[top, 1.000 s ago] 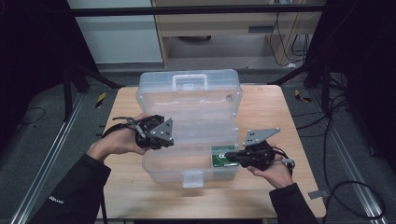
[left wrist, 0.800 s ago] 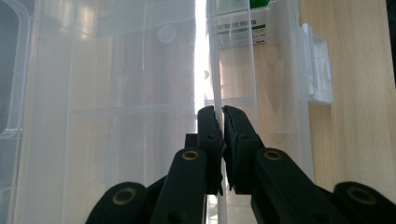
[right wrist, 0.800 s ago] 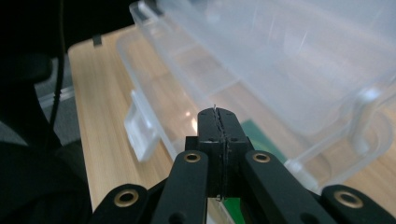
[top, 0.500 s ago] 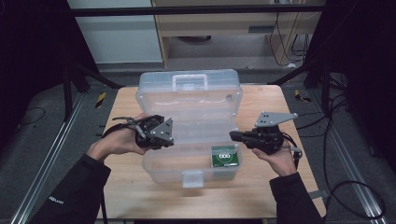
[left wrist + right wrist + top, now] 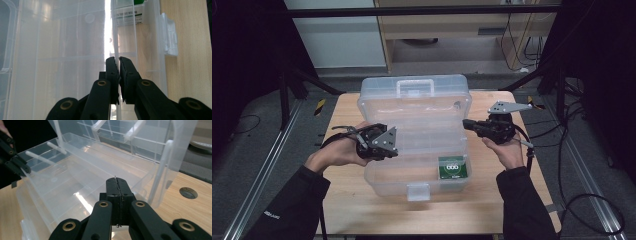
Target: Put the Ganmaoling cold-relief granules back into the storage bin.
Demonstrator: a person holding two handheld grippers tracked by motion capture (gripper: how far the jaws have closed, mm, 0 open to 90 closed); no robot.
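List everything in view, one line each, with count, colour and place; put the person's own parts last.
storage box: one, clear plastic, open at the table's middle, tiers and lid raised behind.
green packet: one, green with white print, in the box's front right corner.
table: one, light wood, under the box.
cables: several, dark, on the floor at right.
left gripper: one, black, clamped on a thin clear wall of the box.
right gripper: one, black, shut on nothing, by the box's right side.
hands: two, dark sleeves, one on each gripper.
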